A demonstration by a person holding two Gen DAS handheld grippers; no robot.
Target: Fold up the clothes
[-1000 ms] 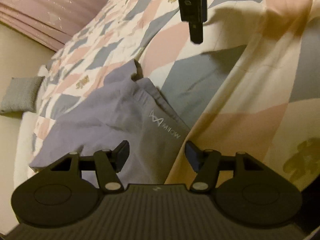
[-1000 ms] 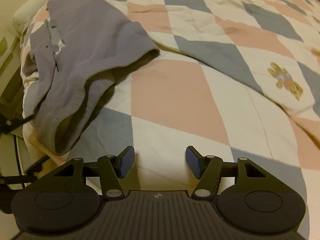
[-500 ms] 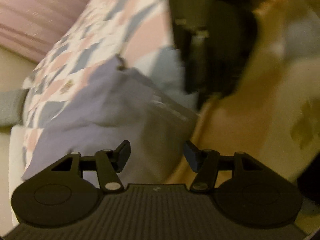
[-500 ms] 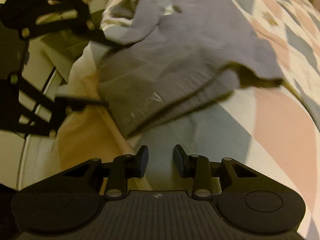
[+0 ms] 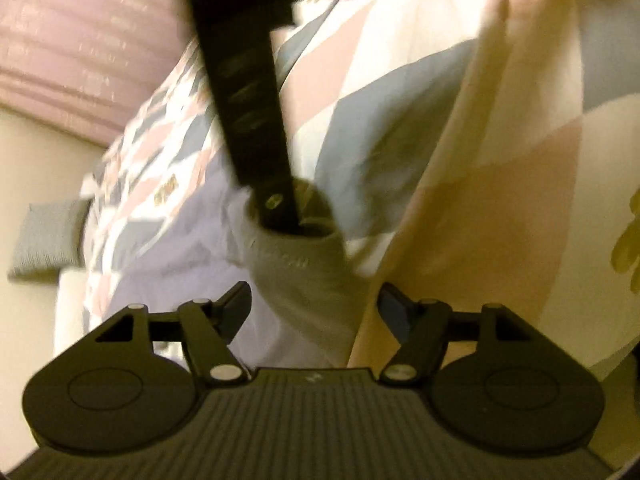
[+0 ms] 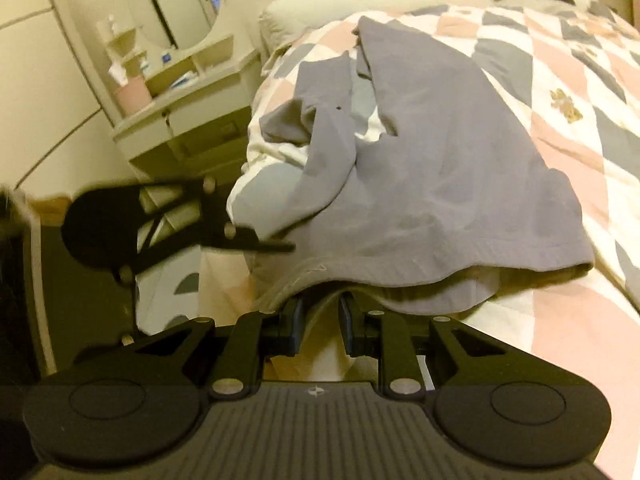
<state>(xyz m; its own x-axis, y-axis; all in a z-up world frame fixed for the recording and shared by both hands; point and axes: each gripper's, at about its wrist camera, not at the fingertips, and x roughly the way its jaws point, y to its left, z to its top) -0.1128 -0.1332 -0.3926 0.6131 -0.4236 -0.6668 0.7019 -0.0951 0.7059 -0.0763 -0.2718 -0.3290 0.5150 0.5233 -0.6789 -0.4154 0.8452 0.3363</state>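
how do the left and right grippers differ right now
The left gripper has its fingers spread wide with nothing between them; the right gripper has its fingers drawn close, around the hem of the grey garment. The left one hovers at the garment's edge, while the right one has its tips pushed in under the cloth. Both are black two-finger tools aimed at that garment on the patchwork quilt.
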